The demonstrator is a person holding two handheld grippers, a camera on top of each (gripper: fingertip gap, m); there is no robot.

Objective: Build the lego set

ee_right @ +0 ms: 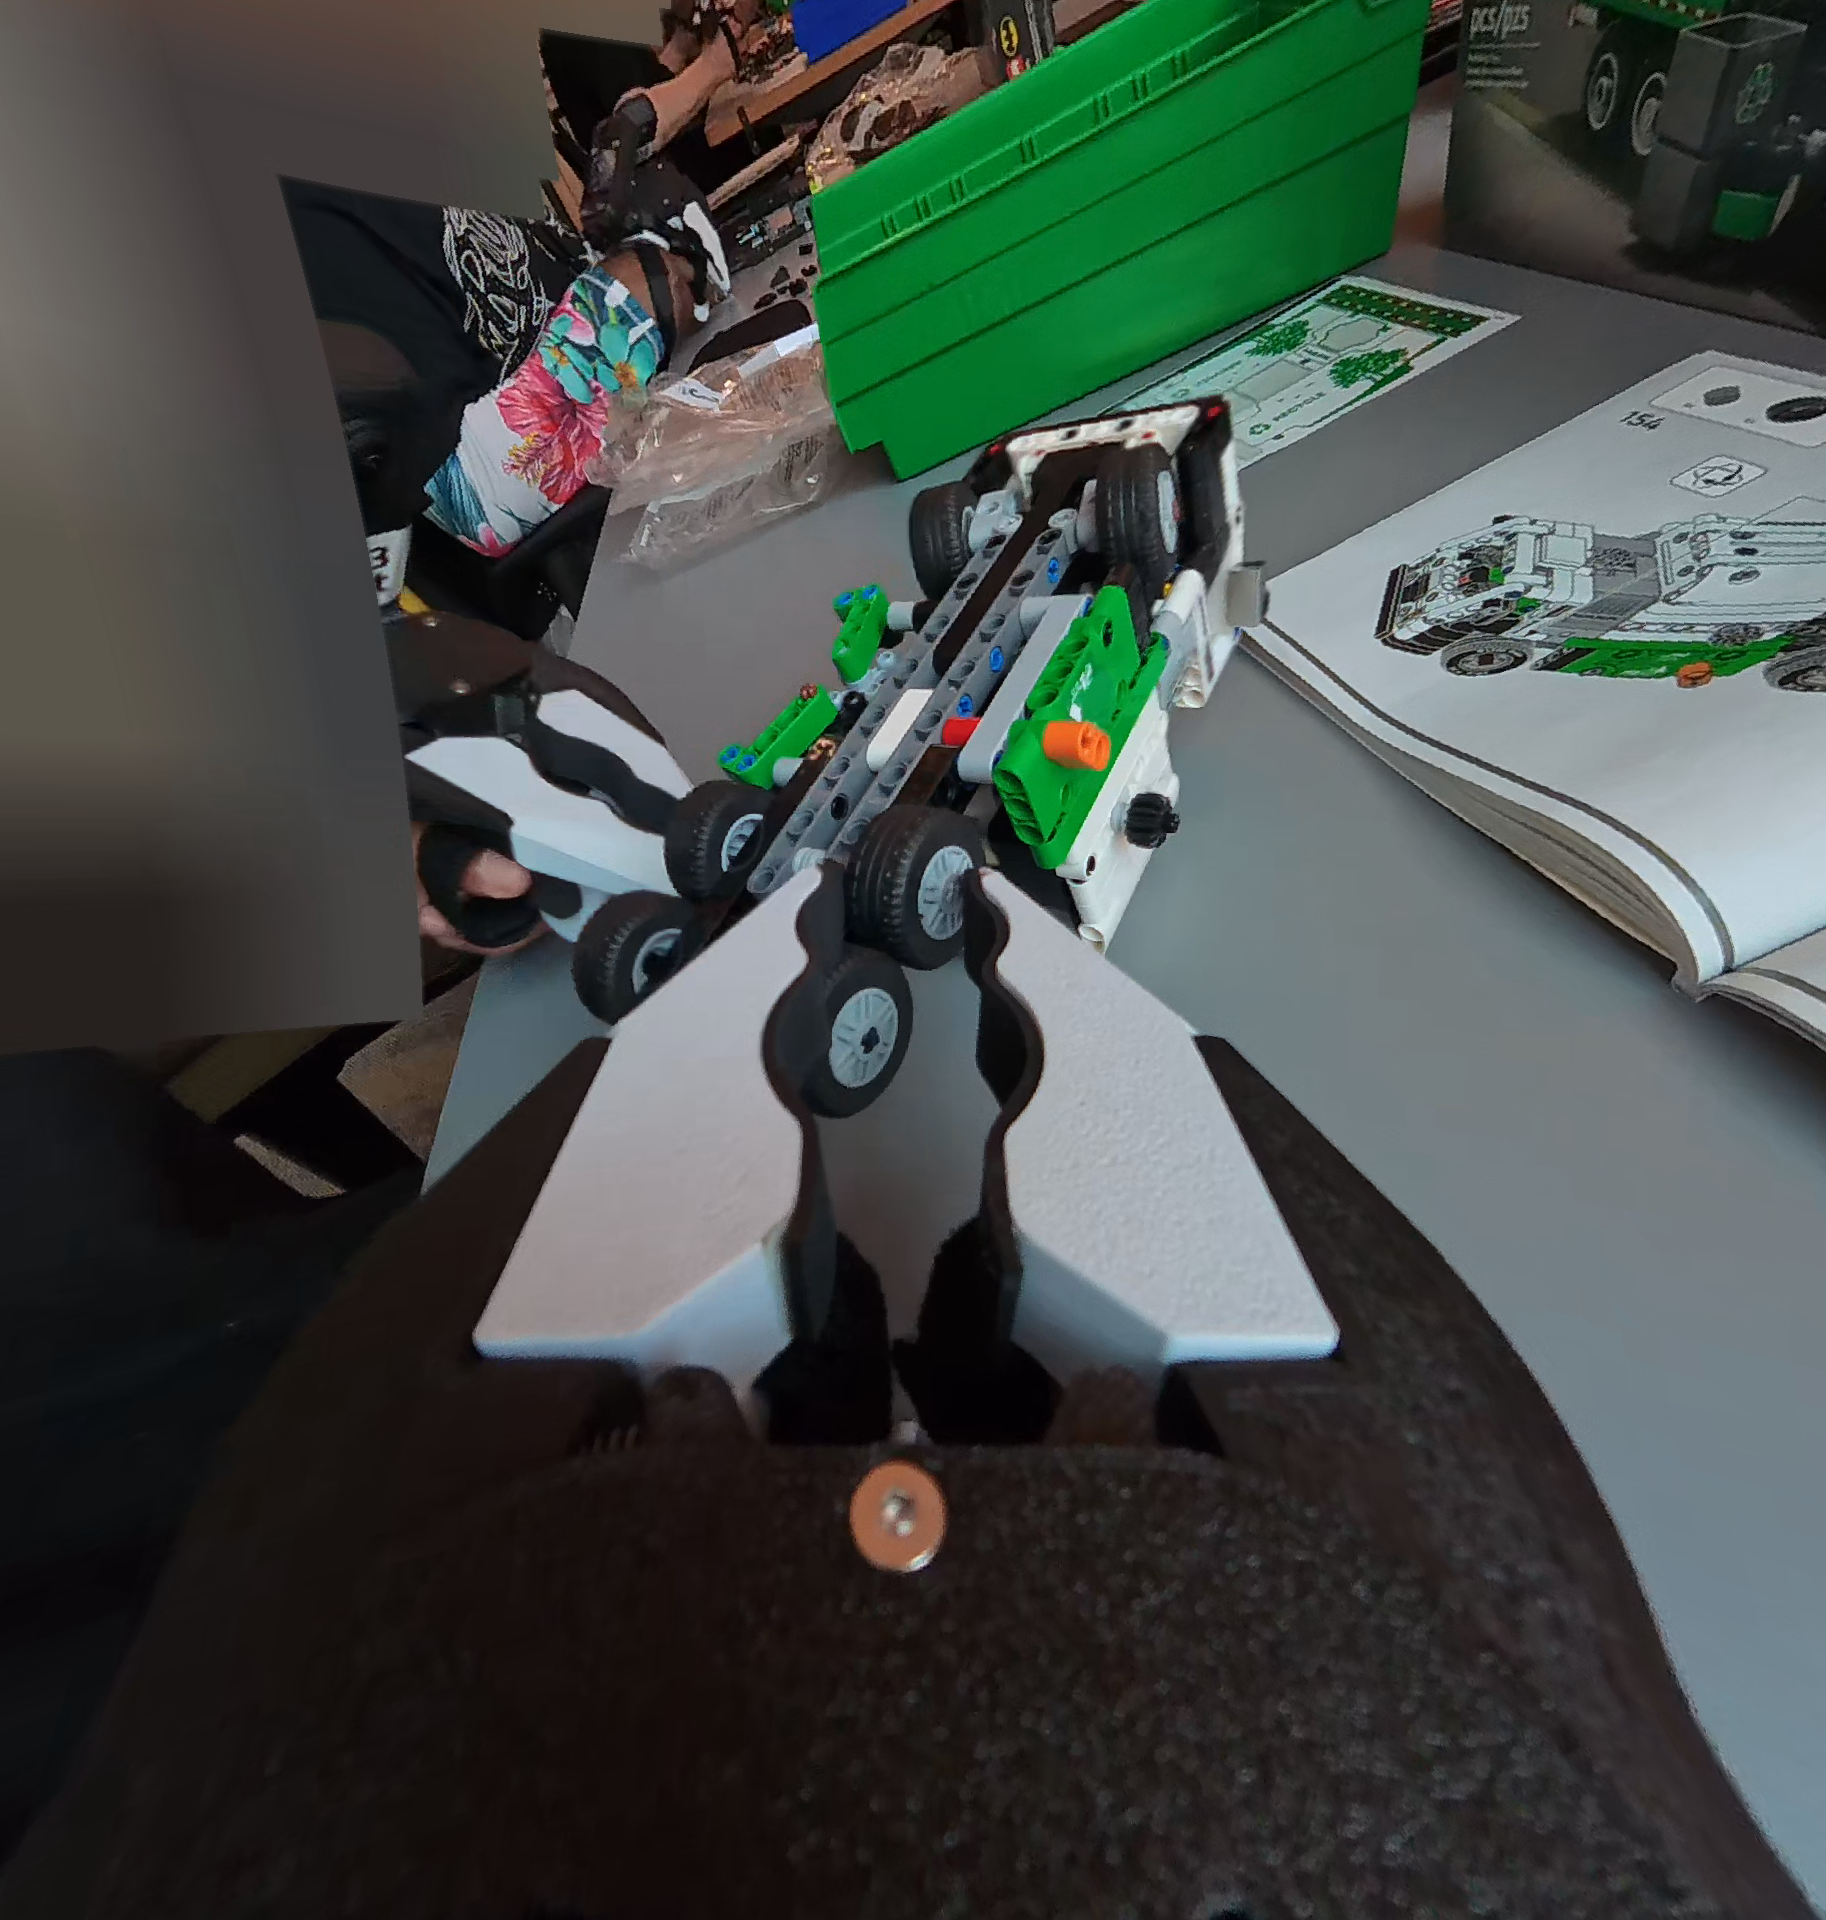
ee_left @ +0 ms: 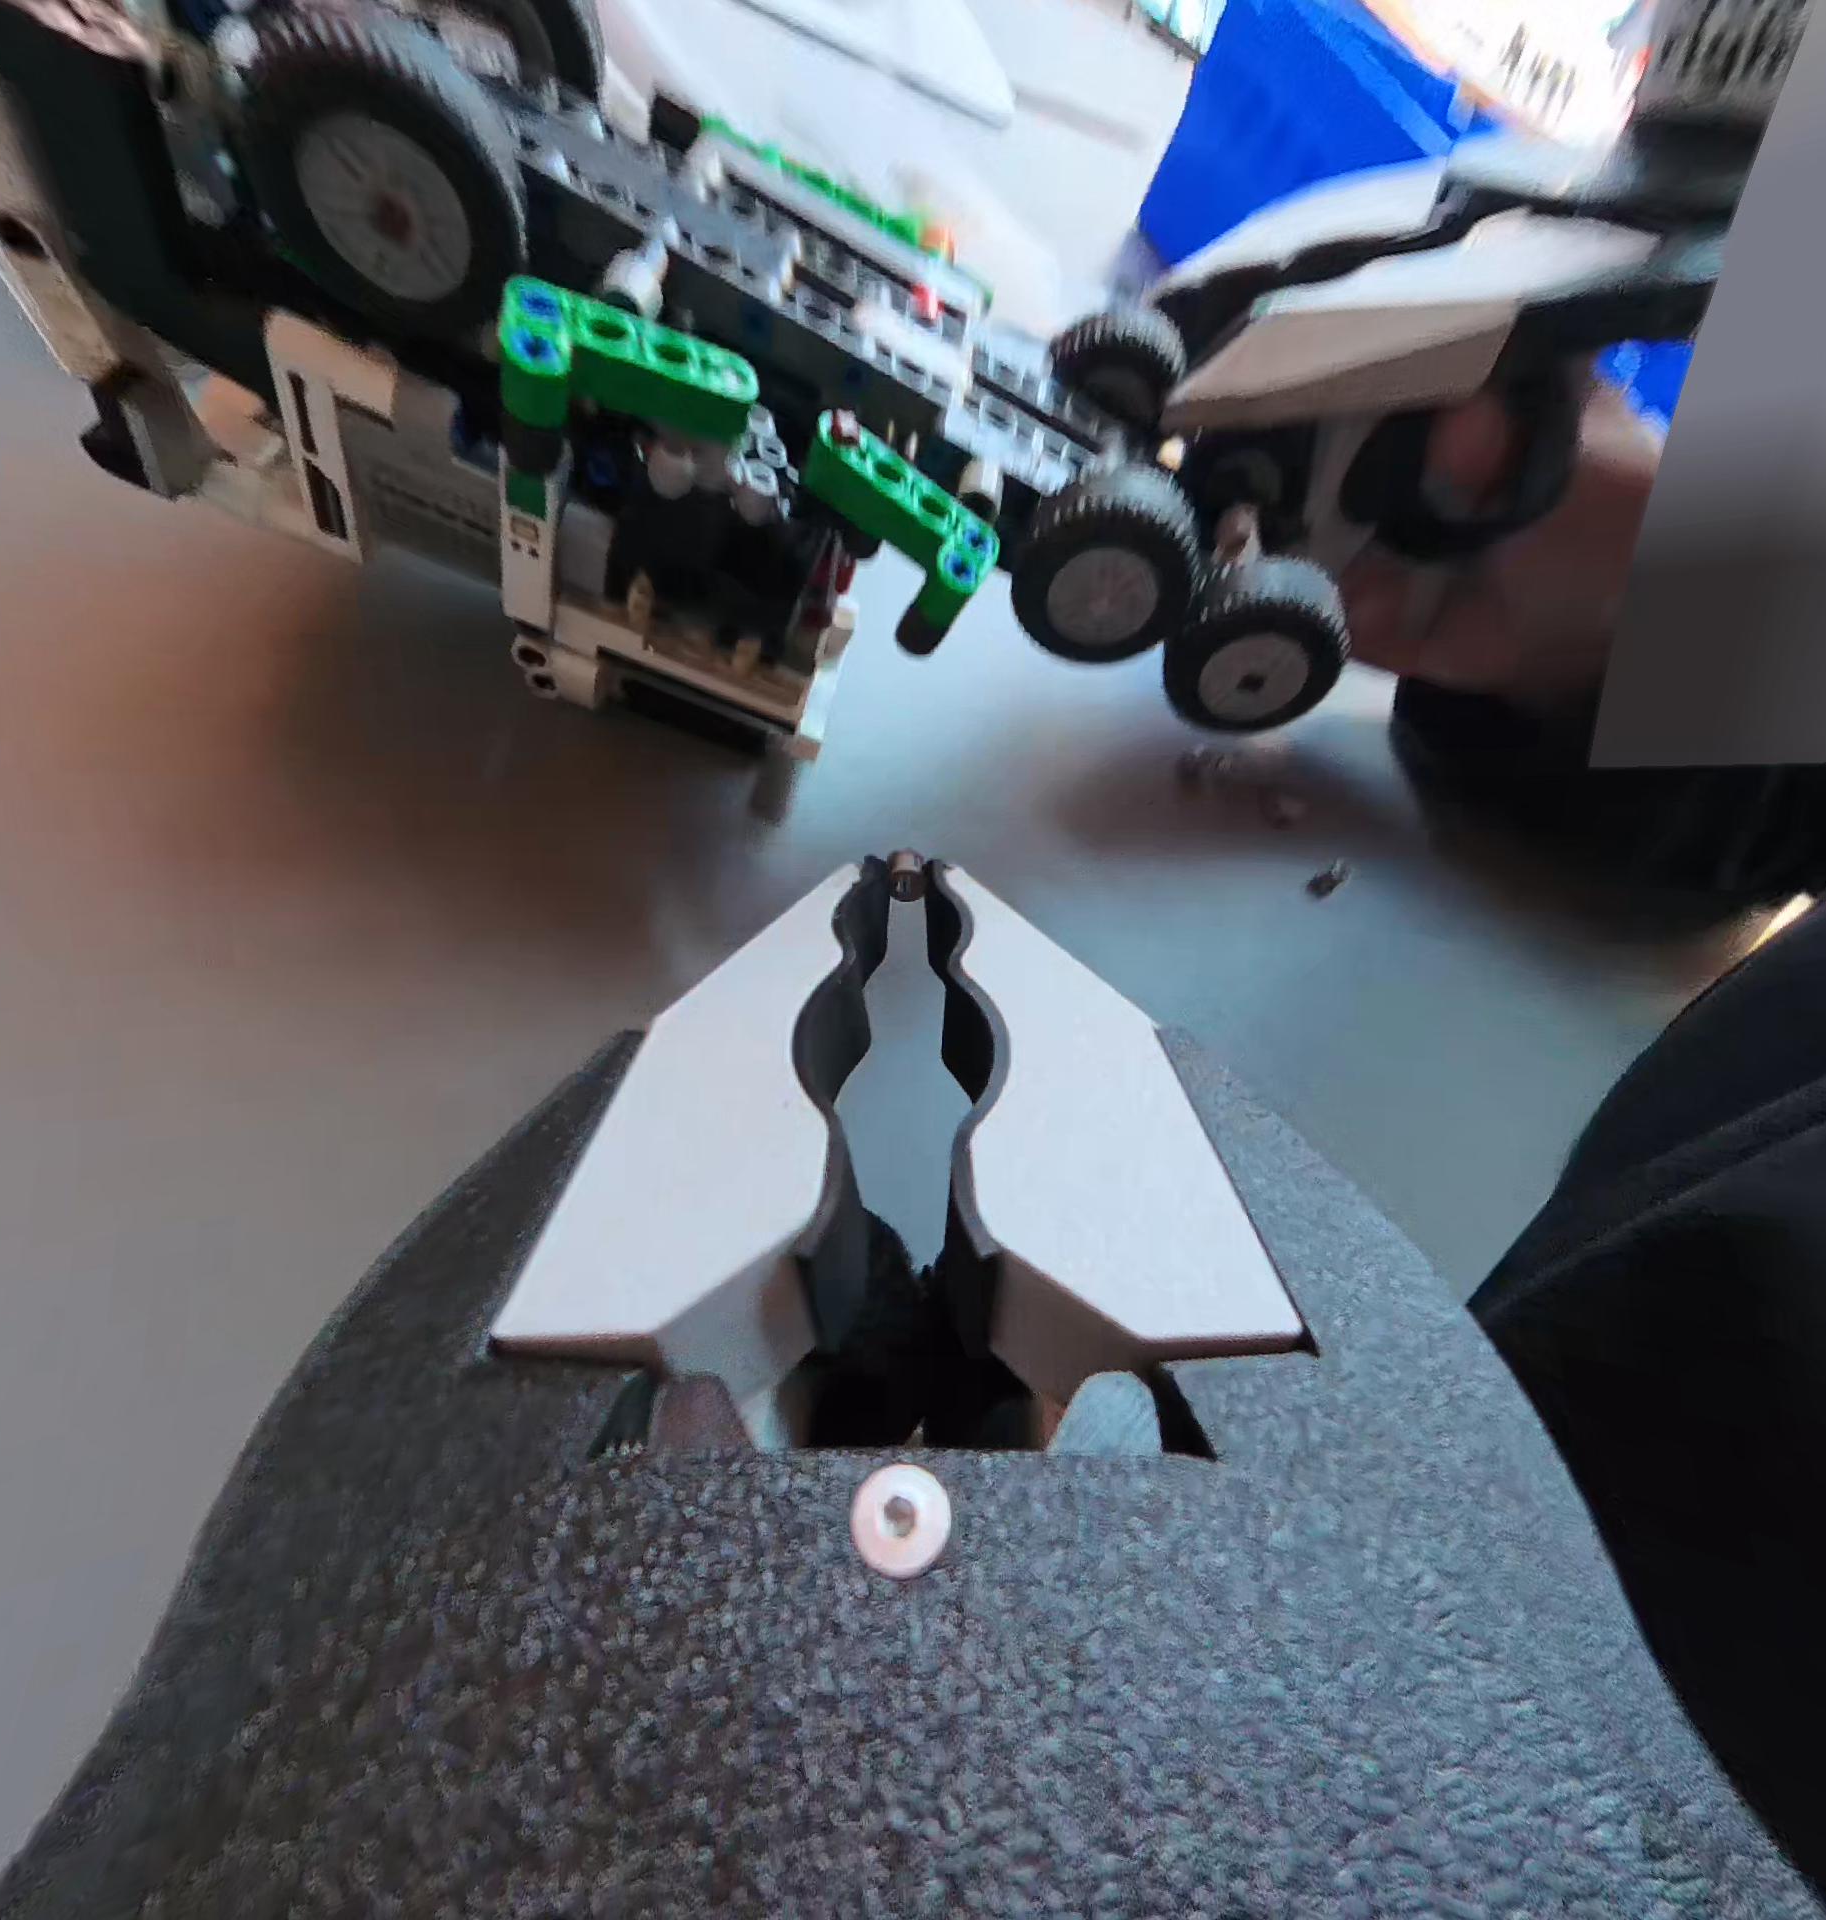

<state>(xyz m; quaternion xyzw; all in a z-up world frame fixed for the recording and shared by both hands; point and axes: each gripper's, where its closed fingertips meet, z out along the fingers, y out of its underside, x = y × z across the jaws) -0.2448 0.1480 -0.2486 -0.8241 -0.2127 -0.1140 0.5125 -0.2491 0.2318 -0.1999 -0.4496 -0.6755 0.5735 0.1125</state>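
Observation:
The white, grey and green lego truck (ee_right: 1002,675) lies upside down on the grey table (ee_right: 1408,1143), wheels up. My right gripper (ee_right: 904,894) is shut on its rear end, with the fingertips on either side of a rear wheel (ee_right: 914,883). A second wheel (ee_right: 852,1034) sits between the fingers. In the left wrist view the truck (ee_left: 680,436) is blurred, and the right gripper (ee_left: 1408,343) holds its rear wheels off the table. My left gripper (ee_left: 904,873) is shut on a small grey pin (ee_left: 904,864) in front of the truck. The left gripper also shows in the right wrist view (ee_right: 576,810).
An open instruction booklet (ee_right: 1615,675) lies right of the truck. A green bin (ee_right: 1096,229), a sticker sheet (ee_right: 1324,364), plastic bags (ee_right: 722,447) and the set's box (ee_right: 1667,156) are behind it. Small loose pieces (ee_left: 1324,881) lie on the table. A person's floral sleeve (ee_right: 556,416) is at far left. About 11 centimetres separates my left fingertips from my right.

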